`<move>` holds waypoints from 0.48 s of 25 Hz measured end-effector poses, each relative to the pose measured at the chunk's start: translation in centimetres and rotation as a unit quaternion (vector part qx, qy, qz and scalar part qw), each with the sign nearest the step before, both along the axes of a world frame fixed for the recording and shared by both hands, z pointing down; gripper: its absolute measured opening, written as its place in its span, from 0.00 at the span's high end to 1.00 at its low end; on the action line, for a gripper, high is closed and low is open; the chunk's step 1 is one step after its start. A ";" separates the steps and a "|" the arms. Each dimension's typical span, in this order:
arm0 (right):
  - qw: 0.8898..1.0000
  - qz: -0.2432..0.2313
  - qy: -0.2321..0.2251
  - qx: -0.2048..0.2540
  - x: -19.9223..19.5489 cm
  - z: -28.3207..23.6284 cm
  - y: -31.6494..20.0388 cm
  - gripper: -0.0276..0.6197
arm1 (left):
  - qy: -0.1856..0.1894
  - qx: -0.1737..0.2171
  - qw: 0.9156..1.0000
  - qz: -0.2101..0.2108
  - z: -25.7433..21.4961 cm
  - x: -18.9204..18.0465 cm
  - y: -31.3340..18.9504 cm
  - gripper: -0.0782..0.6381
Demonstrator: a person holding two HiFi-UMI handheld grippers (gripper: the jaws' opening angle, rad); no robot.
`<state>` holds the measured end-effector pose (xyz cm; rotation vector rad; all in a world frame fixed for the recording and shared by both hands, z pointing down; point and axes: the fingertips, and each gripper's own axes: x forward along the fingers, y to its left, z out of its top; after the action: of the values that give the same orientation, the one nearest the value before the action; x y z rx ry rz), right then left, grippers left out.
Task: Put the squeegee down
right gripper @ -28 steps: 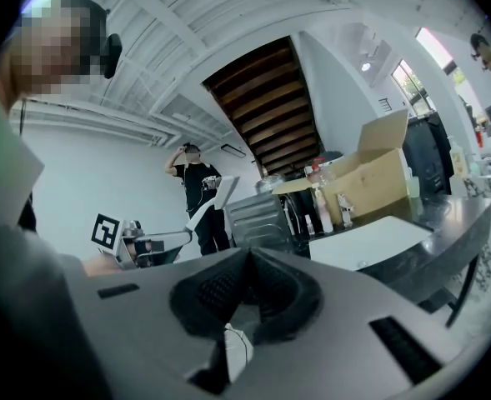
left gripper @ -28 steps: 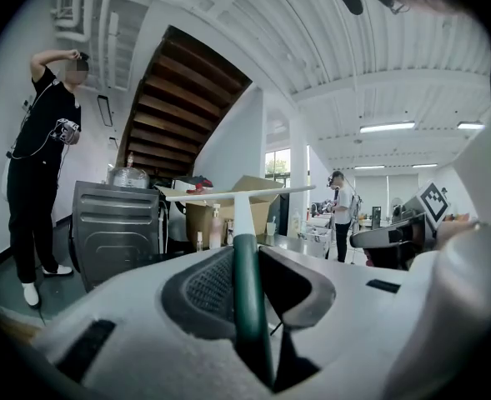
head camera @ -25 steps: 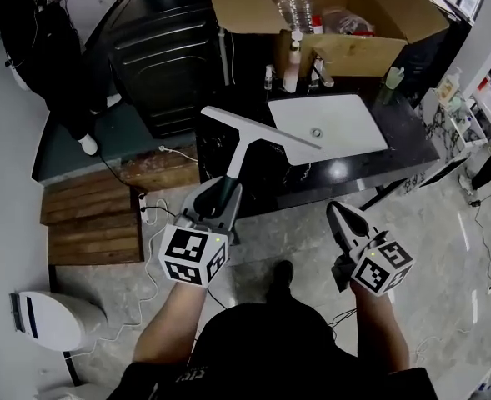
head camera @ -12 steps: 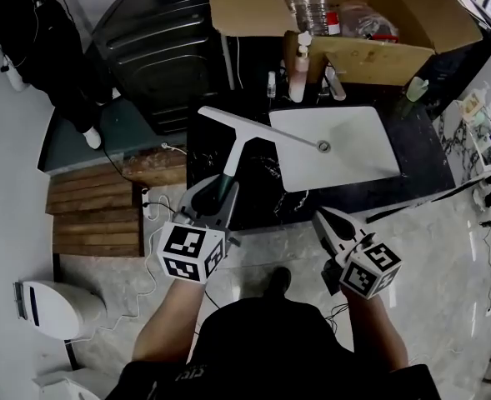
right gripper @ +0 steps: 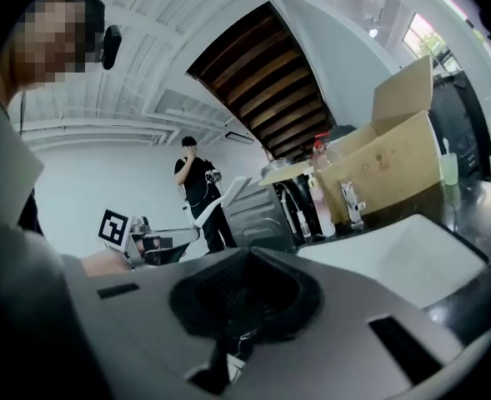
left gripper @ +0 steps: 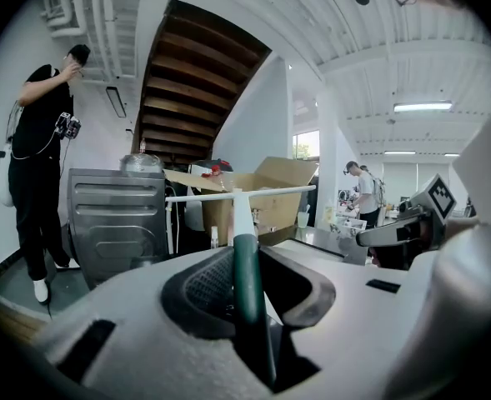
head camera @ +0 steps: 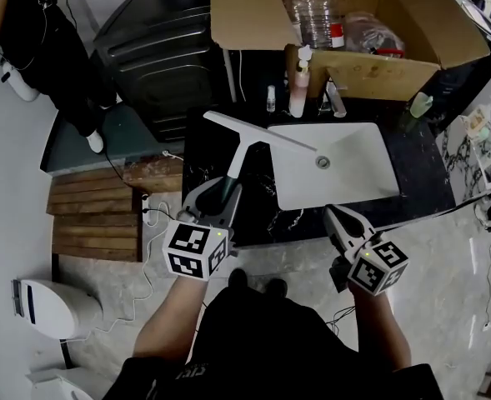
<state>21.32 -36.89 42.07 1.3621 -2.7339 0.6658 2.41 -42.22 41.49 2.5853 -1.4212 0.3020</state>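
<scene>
The squeegee (head camera: 243, 152) has a white blade and a dark green handle (left gripper: 247, 282). My left gripper (head camera: 214, 197) is shut on that handle. It holds the squeegee out over the left part of the black counter (head camera: 416, 169), with the blade end reaching the rim of the white sink (head camera: 349, 177). In the left gripper view the blade (left gripper: 237, 194) stands crosswise ahead of the left gripper (left gripper: 247, 261). My right gripper (head camera: 337, 217) hangs at the counter's front edge below the sink, jaws together and nothing in them. The right gripper view shows the right gripper (right gripper: 247, 294) with its pads meeting.
A cardboard box (head camera: 378, 52) with bottles stands behind the sink, beside a pink soap bottle (head camera: 299, 82) and the faucet (head camera: 334, 98). A black appliance (head camera: 162, 48) stands left of the counter. A person in black (head camera: 37, 40) is at far left, with wooden steps (head camera: 95, 215) below.
Both hands have moved forward toward the counter, so the sink now lies nearer the grippers. The squeegee stays in the left gripper. The right gripper stays shut.
</scene>
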 end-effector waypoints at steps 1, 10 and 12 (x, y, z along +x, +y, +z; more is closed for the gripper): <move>1.000 0.002 0.003 0.005 0.0 -0.3 -0.7 0.95 | 0.002 0.000 1.000 -0.001 -0.1 -0.2 -0.5 0.75; 1.000 -0.006 0.016 0.012 -3.7 -1.5 -4.1 0.95 | 0.005 -0.026 1.000 0.010 1.5 -1.9 -4.1 0.75; 1.000 -0.007 0.016 0.009 -4.3 -1.3 -4.5 0.95 | 0.002 -0.037 0.999 0.012 2.4 -2.2 -4.7 0.75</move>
<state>16.99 -41.38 40.80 1.3448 -2.7281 0.6138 0.26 -46.93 43.91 2.5444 -1.3508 0.3448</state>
